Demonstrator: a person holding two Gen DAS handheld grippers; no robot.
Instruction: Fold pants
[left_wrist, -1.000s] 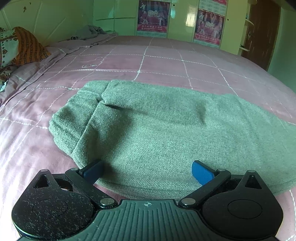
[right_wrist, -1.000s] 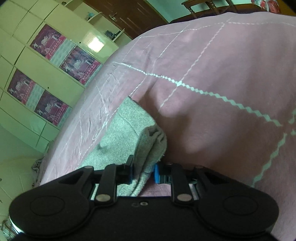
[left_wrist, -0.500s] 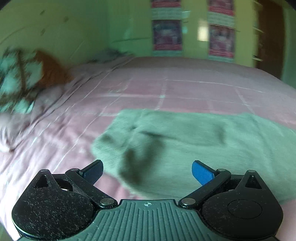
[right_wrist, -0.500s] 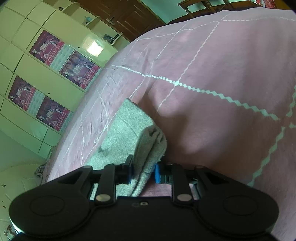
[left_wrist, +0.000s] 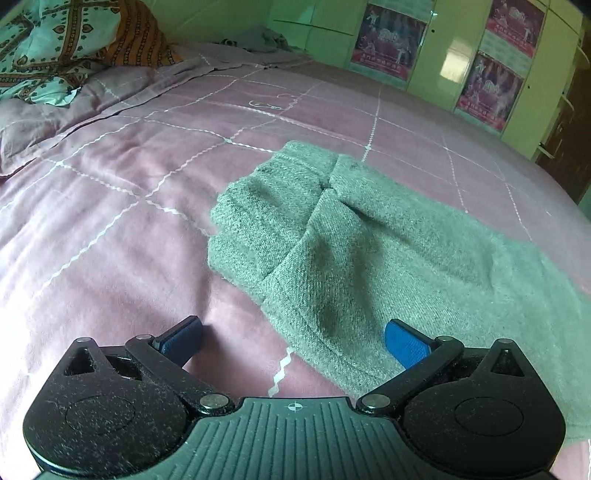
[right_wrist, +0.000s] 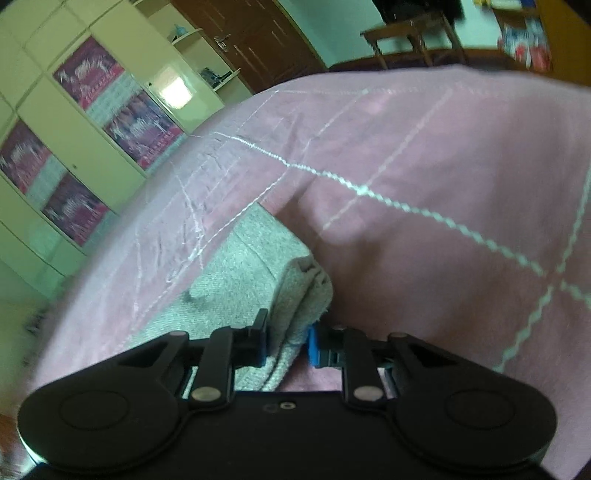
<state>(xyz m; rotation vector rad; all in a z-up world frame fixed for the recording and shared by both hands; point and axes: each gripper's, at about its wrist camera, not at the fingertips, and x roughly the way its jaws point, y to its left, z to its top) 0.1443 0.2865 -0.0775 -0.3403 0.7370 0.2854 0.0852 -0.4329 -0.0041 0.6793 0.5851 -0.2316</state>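
Grey-green pants (left_wrist: 369, 254) lie folded lengthwise on a pink bedspread, with the waist end at the left and the legs running off to the right. My left gripper (left_wrist: 295, 338) is open and empty, low over the near edge of the waist end; its right pad (left_wrist: 404, 347) is over the cloth, its left pad over bare bedspread. In the right wrist view my right gripper (right_wrist: 286, 341) is shut on the stacked leg end of the pants (right_wrist: 258, 273), with cloth bunched between the pads.
The pink bedspread (left_wrist: 110, 229) with white grid lines covers the whole bed. Patterned pillows (left_wrist: 55, 48) lie at the far left. Green cupboards with posters (left_wrist: 480, 74) stand behind the bed. A dark door and a wooden table (right_wrist: 410, 33) are beyond the bed's far side.
My left gripper has moved left along the pants to the waist end and stayed open. My right gripper keeps its hold on the leg end and has shifted slightly.
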